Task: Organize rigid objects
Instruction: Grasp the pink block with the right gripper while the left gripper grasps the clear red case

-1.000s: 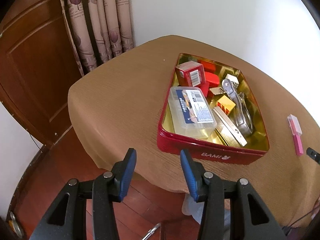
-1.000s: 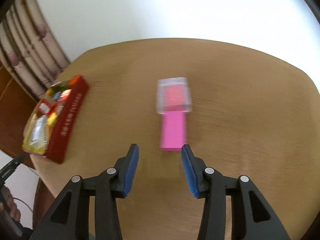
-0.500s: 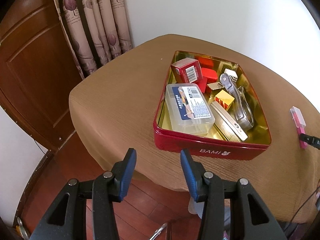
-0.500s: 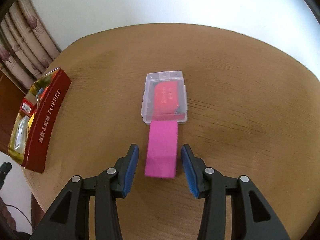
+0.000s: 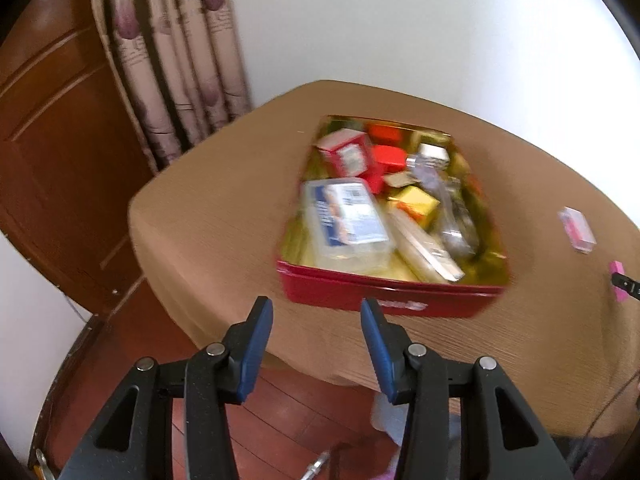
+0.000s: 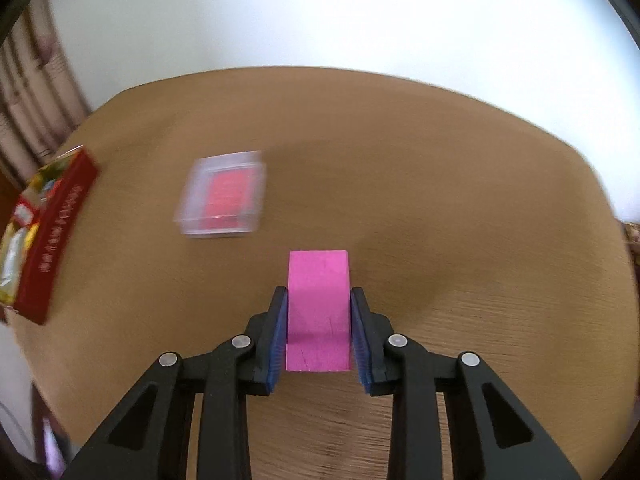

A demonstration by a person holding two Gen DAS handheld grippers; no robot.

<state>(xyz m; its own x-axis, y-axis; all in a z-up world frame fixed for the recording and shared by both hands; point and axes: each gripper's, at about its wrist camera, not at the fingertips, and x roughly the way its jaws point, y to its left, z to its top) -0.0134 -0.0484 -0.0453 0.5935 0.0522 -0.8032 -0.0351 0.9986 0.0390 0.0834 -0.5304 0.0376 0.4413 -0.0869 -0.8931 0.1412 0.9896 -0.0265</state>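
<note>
Since half a second ago the right gripper (image 6: 319, 300) has just been closing, and its blue pads now press both sides of the pink block (image 6: 319, 304), which is lifted off the brown table (image 6: 460, 208) and away from the clear case (image 6: 224, 196) it lay against. That case, with a red card inside, sits at about ten o'clock from the block, apart from it. Farther out at nine o'clock stands the red tin (image 6: 56, 236), near the table's edge. The left gripper (image 5: 317, 312) has drifted slightly; its jaws stand about half open with nothing between them, hovering over the table edge. At twelve o'clock from it sits the red tin (image 5: 384, 292), crowded with small boxes.
</note>
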